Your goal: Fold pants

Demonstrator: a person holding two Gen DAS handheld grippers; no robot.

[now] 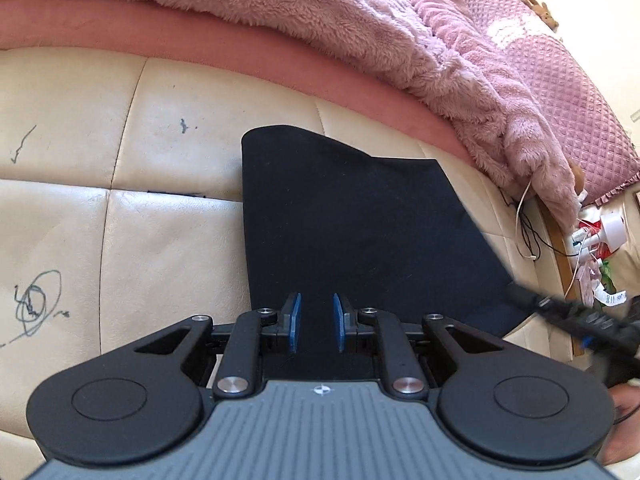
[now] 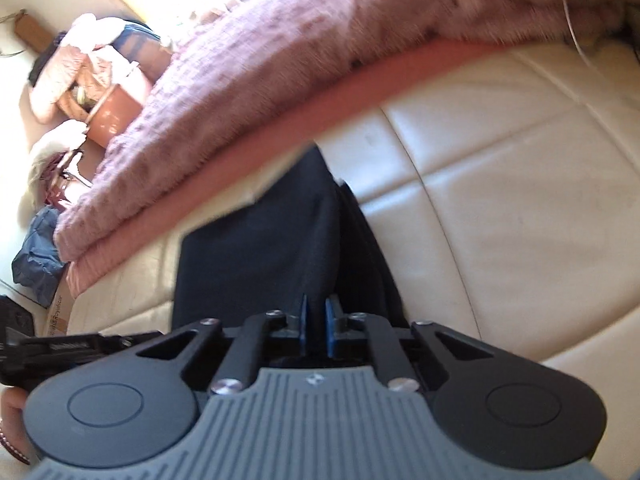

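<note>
Cream padded bed surface (image 1: 168,128) under everything, pink fluffy blanket (image 1: 320,20) heaped along far side. Dark pants (image 1: 340,208) flat on cream surface, already narrowed to one long strip.

Step, by judgement: mid-fold, near end being taken up. Next: carry near end toward far hem, lay square.

Open cream room left and right; blanket edge crowds far hem.

Left tongs (image 1: 317,322) slightly apart over cloth, grip unclear. Right tongs (image 2: 316,326) nearly together; cannot tell if cloth pinched.
</note>
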